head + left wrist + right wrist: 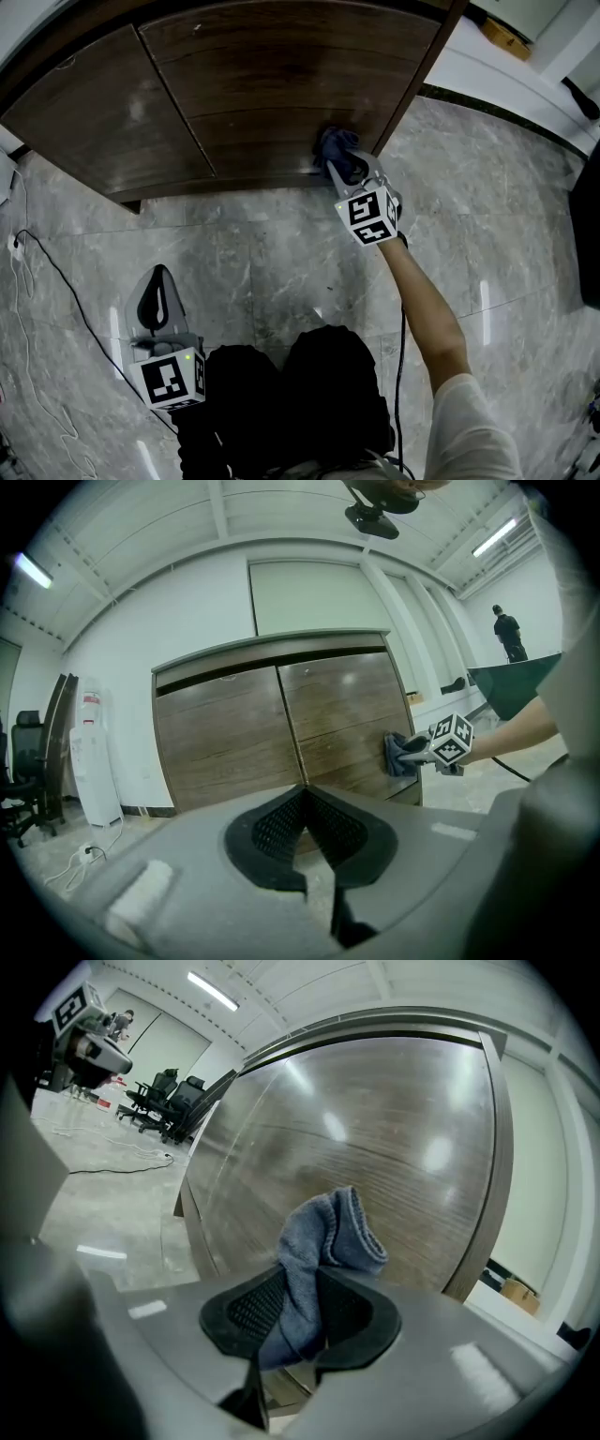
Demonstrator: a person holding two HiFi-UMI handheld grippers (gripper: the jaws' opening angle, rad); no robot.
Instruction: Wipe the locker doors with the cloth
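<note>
The cloth (323, 1241) is held in the right gripper (300, 1290): the blue fabric is pinched between the two black pads (251, 1309), with its bunched free end standing up past the tips. In the head view the right gripper (339, 171) is seen at the end of an outstretched arm, and the cloth (333, 145) is laid against the right door (281, 84) of the locker (122, 192), low down and close to the door's right edge. The same spot is shown from the left gripper view, where the cloth (400, 755) is pressed to the right door (342, 710) just inside its outer edge, with the right gripper (419, 753) behind it. The left door (220, 738) is not touched by either tool.

The left gripper (157, 302) is held low over the floor (272, 262), well apart from the locker and pointed toward it. Its jaws are seen closed tip to tip (nothing is caught between them) in its own view (303, 794).

A thin cable (58, 274) is laid across the floor at the left. Office chairs (173, 1101) are seen far off in the right gripper view, and a person (507, 635) stands in the distance.
</note>
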